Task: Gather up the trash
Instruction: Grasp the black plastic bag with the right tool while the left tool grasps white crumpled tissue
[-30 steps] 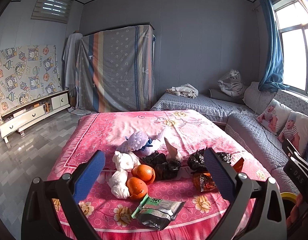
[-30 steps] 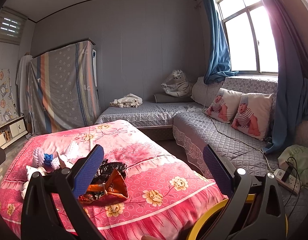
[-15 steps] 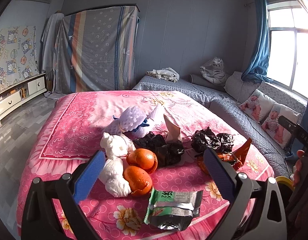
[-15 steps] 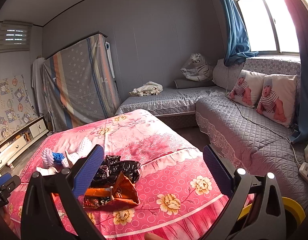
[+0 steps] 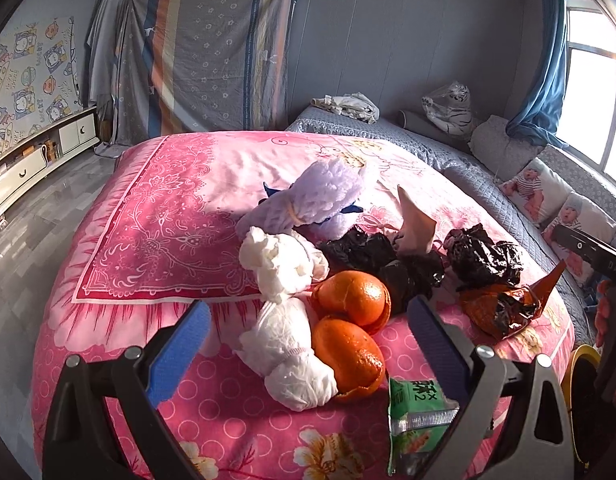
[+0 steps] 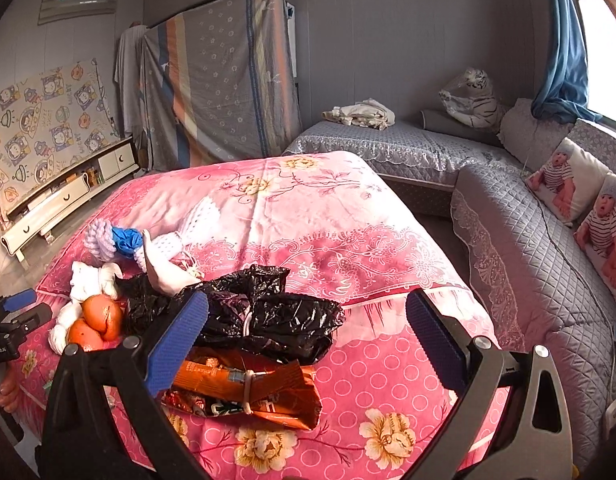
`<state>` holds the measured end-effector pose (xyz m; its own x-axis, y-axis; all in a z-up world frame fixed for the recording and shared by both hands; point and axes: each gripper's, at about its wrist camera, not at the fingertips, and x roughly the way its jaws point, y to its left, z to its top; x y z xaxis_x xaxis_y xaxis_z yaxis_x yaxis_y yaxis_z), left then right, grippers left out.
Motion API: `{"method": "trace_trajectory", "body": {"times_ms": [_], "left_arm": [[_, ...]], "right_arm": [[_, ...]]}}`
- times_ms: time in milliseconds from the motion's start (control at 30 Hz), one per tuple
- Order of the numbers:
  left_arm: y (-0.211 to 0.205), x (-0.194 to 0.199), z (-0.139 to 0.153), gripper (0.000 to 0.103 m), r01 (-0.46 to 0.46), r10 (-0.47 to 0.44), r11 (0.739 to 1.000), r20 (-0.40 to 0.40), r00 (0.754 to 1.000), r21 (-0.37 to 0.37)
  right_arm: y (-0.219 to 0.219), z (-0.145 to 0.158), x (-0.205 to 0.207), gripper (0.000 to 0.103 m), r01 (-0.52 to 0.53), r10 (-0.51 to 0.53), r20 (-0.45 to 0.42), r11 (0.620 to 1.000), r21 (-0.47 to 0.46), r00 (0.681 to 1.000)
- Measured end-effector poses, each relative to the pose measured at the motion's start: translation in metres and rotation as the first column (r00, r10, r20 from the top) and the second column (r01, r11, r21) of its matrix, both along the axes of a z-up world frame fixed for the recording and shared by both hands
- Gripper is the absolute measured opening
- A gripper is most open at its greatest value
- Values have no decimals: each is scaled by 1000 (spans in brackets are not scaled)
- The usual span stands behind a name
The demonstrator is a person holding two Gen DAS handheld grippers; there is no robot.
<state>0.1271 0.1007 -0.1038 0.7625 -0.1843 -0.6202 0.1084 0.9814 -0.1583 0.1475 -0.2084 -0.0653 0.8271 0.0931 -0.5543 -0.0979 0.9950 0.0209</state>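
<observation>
On the pink bedspread (image 5: 156,216), the left gripper (image 5: 308,340) gapes wide over orange peels (image 5: 350,320), the right gripper (image 6: 308,332), equally wide and empty, over an orange snack wrapper (image 6: 248,390).

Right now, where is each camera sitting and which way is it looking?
Left wrist: sits on the left tool, facing the bed's white tissue wads and orange peels; both blue fingers show.
Right wrist: sits on the right tool, facing the black bags and orange wrapper; its fingers show, and the left tool at the left edge.
Shared: pink bedspread, peels, bags, wrapper.
</observation>
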Motion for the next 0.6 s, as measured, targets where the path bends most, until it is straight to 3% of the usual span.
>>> {"method": "trace_trajectory", "body": {"times_ms": [133, 333, 600], "left_arm": [[-2, 11, -5, 96, 13, -13, 1000, -18, 1000, -4], [4, 19, -13, 96, 26, -29, 998, -47, 998, -62], [7, 27, -25, 96, 20, -27, 995, -69, 997, -96]], "right_arm": [[21, -8, 23, 95, -86, 83, -83, 996, -36, 993], [48, -15, 43, 95, -181, 168, -122, 977, -112, 978], [60, -28, 66, 95, -231, 211, -184, 968, -94, 960]]}}
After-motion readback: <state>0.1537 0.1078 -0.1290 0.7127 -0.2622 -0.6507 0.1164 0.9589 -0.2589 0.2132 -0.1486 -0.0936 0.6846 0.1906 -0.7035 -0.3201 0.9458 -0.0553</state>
